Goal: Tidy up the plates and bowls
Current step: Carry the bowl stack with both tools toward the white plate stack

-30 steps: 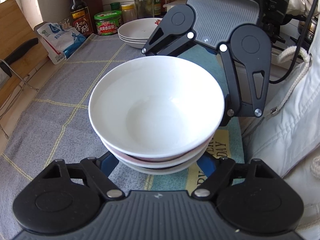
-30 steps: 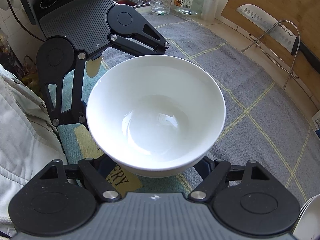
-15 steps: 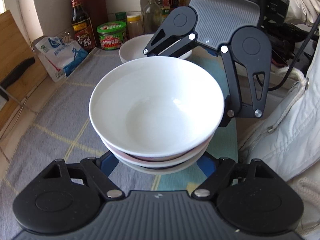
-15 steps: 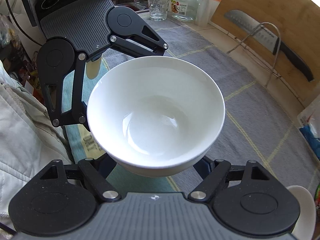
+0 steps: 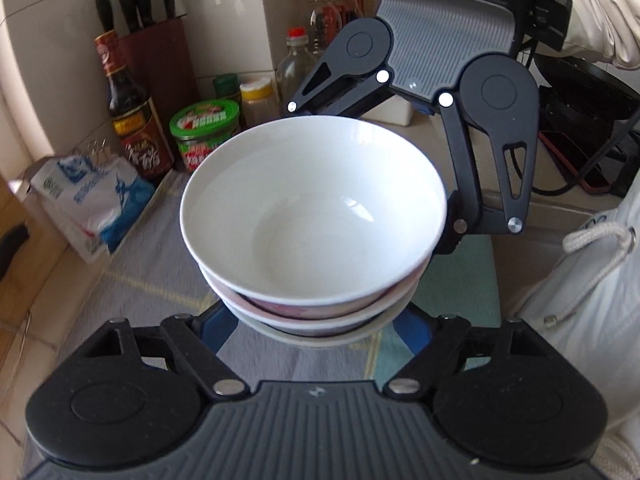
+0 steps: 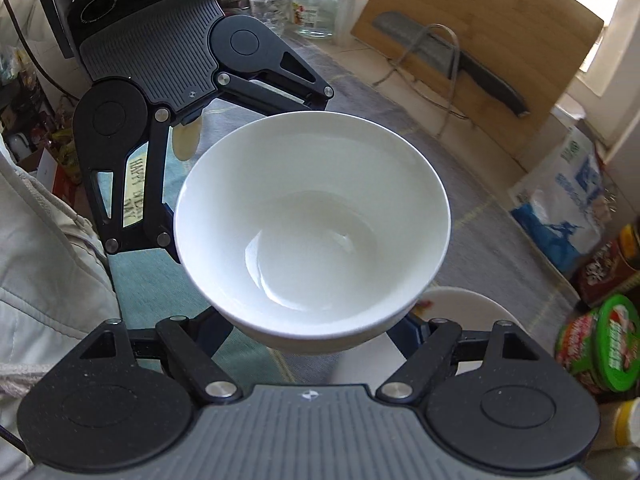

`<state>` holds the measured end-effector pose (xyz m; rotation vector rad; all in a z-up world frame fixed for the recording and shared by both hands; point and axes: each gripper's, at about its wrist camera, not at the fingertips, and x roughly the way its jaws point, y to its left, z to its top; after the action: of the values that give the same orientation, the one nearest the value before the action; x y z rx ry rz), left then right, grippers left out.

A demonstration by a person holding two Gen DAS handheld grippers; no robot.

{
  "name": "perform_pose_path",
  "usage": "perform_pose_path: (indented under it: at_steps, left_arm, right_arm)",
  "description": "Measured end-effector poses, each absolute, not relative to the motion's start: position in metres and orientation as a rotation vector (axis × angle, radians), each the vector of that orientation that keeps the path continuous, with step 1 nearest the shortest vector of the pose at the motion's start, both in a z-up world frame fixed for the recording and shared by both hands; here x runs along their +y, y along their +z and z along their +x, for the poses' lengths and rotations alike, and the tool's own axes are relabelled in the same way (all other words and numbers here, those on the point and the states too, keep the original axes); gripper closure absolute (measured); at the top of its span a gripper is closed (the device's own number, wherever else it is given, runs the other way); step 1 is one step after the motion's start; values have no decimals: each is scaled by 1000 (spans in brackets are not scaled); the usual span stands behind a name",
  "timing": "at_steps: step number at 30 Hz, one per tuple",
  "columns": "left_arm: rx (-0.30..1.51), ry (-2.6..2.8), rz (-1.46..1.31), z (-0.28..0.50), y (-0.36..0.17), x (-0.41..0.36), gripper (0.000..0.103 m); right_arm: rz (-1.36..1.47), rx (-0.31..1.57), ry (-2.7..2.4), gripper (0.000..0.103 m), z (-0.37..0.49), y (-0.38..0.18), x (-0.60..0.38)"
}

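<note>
The bowls are clamped from opposite sides by the left claw and the right claw (stacked, nested); uneven pressure could tip them onto the plates.

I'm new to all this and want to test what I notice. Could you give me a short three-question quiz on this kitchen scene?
1. True or false: the stack of bowls rests on the cloth.
2. How many grippers hold the stack: A) none B) one C) two?
3. What lid colour has the jar beside the dark sauce bottle?

Key: 1. False: it is lifted above the cloth. 2. C: the left gripper and right gripper grip opposite sides. 3. Green.
</note>
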<state>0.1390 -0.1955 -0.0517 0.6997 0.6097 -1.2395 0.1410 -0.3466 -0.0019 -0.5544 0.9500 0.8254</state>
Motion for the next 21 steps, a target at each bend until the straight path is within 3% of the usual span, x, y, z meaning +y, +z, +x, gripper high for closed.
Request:
perform_pose_path:
  at_steps: [21]
  left_arm:
    - [618, -1278, 719, 179, -86, -296, 20]
  right_arm:
    - [-519, 1007, 706, 18, 162, -27, -442]
